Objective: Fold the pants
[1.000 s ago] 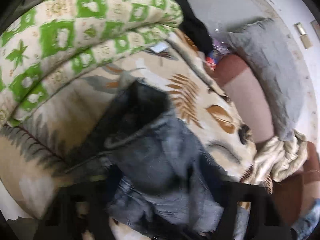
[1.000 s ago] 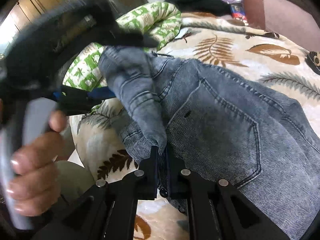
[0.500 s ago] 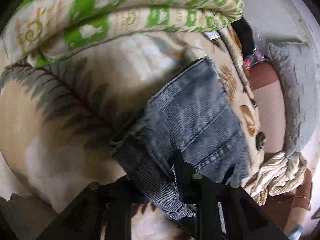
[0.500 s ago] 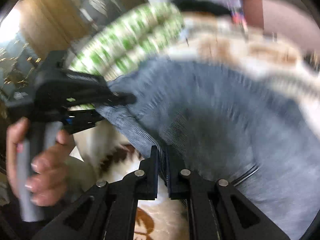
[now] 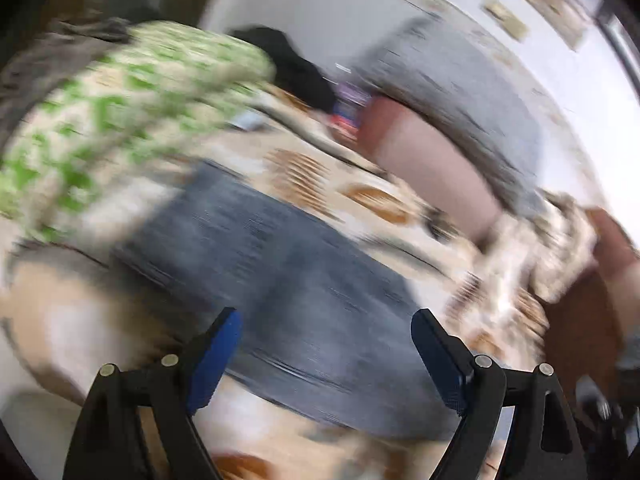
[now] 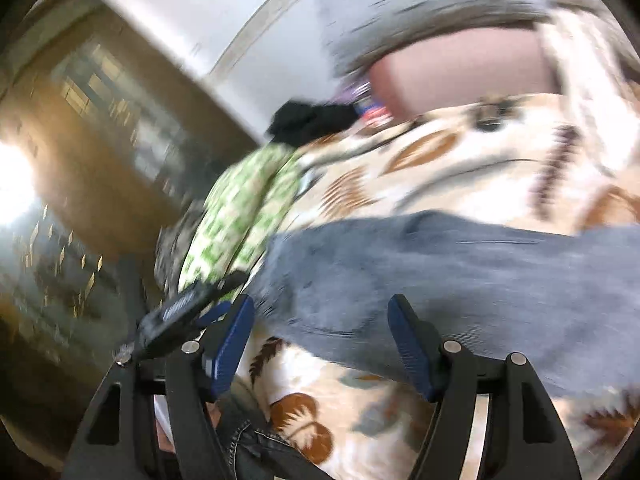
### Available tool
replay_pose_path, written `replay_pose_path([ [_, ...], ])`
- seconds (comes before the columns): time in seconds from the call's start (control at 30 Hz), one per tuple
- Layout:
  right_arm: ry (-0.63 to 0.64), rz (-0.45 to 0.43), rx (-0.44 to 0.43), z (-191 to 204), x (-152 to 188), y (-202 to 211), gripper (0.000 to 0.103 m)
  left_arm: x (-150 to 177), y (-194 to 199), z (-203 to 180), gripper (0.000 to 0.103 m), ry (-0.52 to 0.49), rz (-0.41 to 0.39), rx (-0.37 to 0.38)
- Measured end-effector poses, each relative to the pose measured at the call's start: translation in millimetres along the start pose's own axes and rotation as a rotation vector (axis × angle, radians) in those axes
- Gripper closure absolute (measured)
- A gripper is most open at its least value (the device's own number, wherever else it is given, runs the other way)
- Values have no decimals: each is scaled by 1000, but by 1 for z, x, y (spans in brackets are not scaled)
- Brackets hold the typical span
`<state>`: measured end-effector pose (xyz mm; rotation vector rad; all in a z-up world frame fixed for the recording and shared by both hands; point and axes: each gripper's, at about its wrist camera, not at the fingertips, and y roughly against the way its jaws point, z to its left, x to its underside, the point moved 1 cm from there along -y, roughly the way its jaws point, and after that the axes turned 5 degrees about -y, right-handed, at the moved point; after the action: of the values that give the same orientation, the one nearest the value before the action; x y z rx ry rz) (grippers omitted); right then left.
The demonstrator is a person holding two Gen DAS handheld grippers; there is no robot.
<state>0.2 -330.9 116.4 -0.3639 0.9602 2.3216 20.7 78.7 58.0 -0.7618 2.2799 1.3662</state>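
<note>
The grey-blue jeans (image 5: pixel 280 280) lie flat on the leaf-print bedspread (image 5: pixel 360 196), blurred by motion. They also show in the right wrist view (image 6: pixel 460 276). My left gripper (image 5: pixel 326 344) is open and empty, just above the near part of the jeans. My right gripper (image 6: pixel 320 324) is open and empty over the jeans' near edge. The left gripper's black body (image 6: pixel 180 312) shows at the left of the right wrist view.
A folded green-and-cream quilt (image 5: pixel 120 120) lies left of the jeans. A black garment (image 5: pixel 288 64), a grey pillow (image 5: pixel 460 92) and a brown-pink headboard or cushion (image 5: pixel 432 160) are at the back. A crumpled cream cloth (image 5: pixel 560 240) lies at the right. The bed edge is near.
Both grippers were shut on the jeans; now both are open and have let go. The jeans lie on the bed. Both cameras are swinging upward and back.
</note>
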Motion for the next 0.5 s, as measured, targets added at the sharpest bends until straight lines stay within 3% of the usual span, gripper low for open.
replay_pose_path([
  [0.1, -89, -68, 34, -39, -16, 45, 32, 21, -8, -43, 14, 2, 75, 132],
  [0.23, -179, -71, 140, -104, -33, 86, 28, 61, -31, -104, 14, 18, 219, 274],
  [0.37, -287, -53, 213, -175, -37, 111, 27, 108, -67, -154, 14, 28, 386, 328],
  [0.5, -378, -25, 232, -230, -32, 121, 27, 150, -99, -195, 14, 6, 482, 309],
])
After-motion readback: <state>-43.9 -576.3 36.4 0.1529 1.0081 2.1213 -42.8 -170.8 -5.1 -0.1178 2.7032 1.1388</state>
